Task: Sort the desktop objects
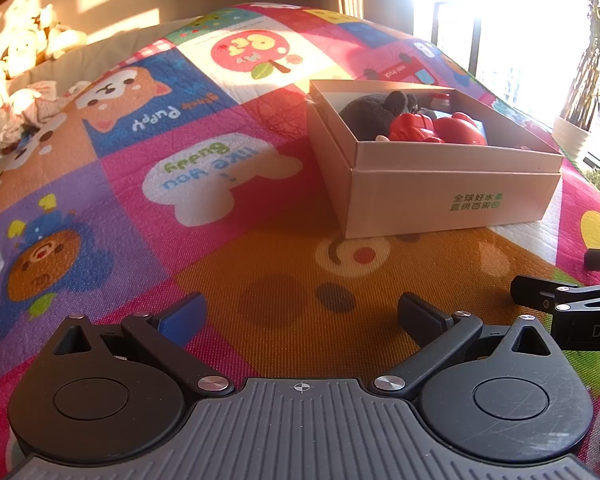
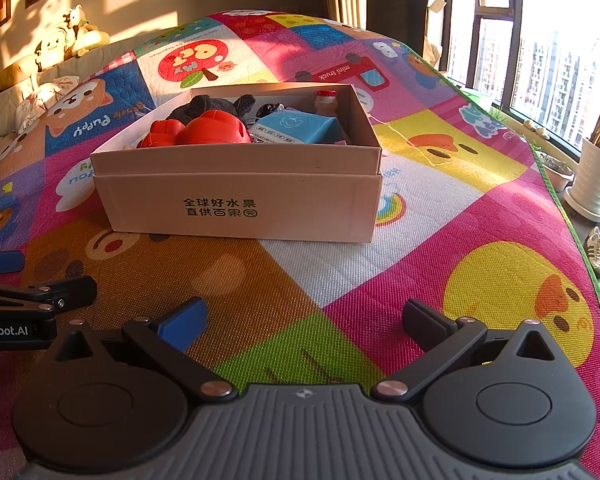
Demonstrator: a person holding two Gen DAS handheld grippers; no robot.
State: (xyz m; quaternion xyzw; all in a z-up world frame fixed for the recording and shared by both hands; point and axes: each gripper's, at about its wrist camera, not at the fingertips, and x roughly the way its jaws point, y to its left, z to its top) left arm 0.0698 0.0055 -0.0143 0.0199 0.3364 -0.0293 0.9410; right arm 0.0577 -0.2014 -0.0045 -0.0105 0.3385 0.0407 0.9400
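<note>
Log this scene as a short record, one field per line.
surface: play mat
container: open cardboard box, standing on the mat
box contents: dark plush, red toys, blue carton, small white bottle
left tongs: open, empty, over the mat, short of the box
right tongs: open, empty, over the mat, short of the box
loose items on mat near box: none visible

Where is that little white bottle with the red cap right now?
The little bottle stands inside the cardboard box, at its far right corner in the right wrist view, just behind the blue carton.
</note>
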